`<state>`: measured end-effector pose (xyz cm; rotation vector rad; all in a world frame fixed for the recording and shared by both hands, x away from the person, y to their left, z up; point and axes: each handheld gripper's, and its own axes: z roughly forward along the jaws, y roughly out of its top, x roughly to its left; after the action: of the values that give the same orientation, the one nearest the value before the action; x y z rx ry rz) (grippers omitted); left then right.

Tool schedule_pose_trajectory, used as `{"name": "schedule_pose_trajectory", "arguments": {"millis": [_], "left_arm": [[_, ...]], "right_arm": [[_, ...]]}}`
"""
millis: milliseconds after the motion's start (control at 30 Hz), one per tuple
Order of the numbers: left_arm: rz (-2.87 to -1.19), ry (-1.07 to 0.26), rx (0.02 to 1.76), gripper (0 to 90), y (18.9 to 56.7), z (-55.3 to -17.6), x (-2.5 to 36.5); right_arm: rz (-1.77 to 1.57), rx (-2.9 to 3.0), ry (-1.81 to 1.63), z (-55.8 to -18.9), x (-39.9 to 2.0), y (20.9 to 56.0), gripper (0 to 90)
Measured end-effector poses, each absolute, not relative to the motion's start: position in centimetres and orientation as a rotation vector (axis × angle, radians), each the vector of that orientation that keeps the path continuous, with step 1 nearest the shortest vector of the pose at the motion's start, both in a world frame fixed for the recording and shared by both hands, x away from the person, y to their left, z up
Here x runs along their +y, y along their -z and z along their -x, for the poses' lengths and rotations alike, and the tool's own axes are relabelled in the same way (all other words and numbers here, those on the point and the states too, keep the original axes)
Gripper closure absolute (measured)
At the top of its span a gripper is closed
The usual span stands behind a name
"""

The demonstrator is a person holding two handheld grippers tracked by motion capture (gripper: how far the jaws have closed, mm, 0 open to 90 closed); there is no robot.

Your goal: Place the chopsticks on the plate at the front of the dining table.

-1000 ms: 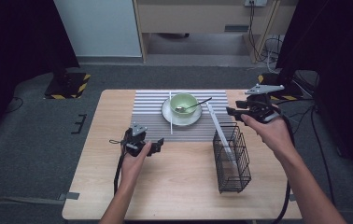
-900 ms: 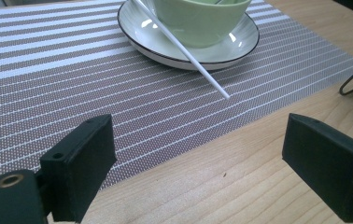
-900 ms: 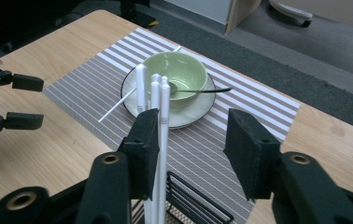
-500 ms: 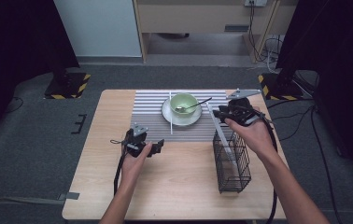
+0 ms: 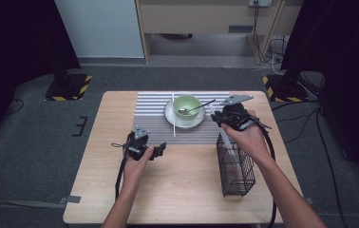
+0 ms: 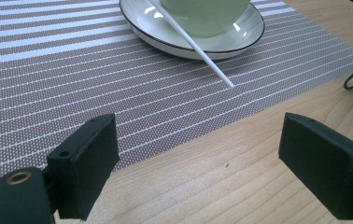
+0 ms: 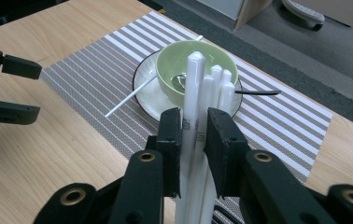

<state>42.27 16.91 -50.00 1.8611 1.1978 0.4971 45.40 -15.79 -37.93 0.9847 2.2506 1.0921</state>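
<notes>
Since a second ago the left gripper (image 5: 155,151) has kept its place near the placemat's (image 5: 154,118) front edge, while the right gripper (image 5: 219,118) has come in from the table's right edge and down to the rear top of the wire basket (image 5: 235,164); its jaws have just been closing and now pinch a bundle of white chopsticks (image 7: 198,107).

The left forearm comes up from the bottom edge, hand wrapped round its gripper, which lies low and level and aims right toward the basket; its jaws stand wide apart over bare wood with nothing between them. The right forearm slants up and left over the basket, hand on top of its gripper, which aims left toward the green bowl (image 5: 187,104).

The held chopsticks stand in the basket, long axis leaning, tips tilted toward the bowl. A single white chopstick (image 5: 173,114) lies on the placemat along the saucer's (image 5: 171,117) left rim, pointing front to back. A spoon (image 5: 197,108) rests in the bowl, handle pointing right
</notes>
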Motion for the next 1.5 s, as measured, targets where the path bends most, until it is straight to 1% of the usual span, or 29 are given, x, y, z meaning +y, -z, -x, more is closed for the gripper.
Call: {"name": "schedule_pose_trajectory", "arguments": {"millis": [133, 200, 500, 1000, 1233, 1500], "left_arm": [[-1.856, -0.496, 1.199, 11.5, 50.0, -42.3, 17.0], [-1.859, -0.494, 1.201, 11.7, 50.0, -42.3, 17.0], [-1.861, -0.492, 1.206, 11.7, 50.0, -42.3, 17.2], [-1.832, -0.474, 1.202, 11.6, 49.9, -42.4, 17.6], [-1.815, -0.455, 1.185, 10.9, 49.9, -42.4, 17.7], [-1.785, -0.477, 1.192, 11.0, 49.5, -42.2, 17.9]], "right_arm": [[-0.971, 2.241, -1.085, -45.3, -15.6, 38.0, 78.2], [-0.968, 2.246, -1.102, -45.3, -15.7, 38.0, 82.3], [-0.971, 2.256, -1.149, -45.6, -15.9, 37.7, 83.5], [-0.995, 2.214, -1.349, -46.0, -17.7, 34.1, 84.3], [-0.998, 2.185, -1.407, -45.9, -18.6, 33.1, 84.3], [-1.024, 2.133, -1.47, -46.0, -20.0, 32.0, 84.2]]}}
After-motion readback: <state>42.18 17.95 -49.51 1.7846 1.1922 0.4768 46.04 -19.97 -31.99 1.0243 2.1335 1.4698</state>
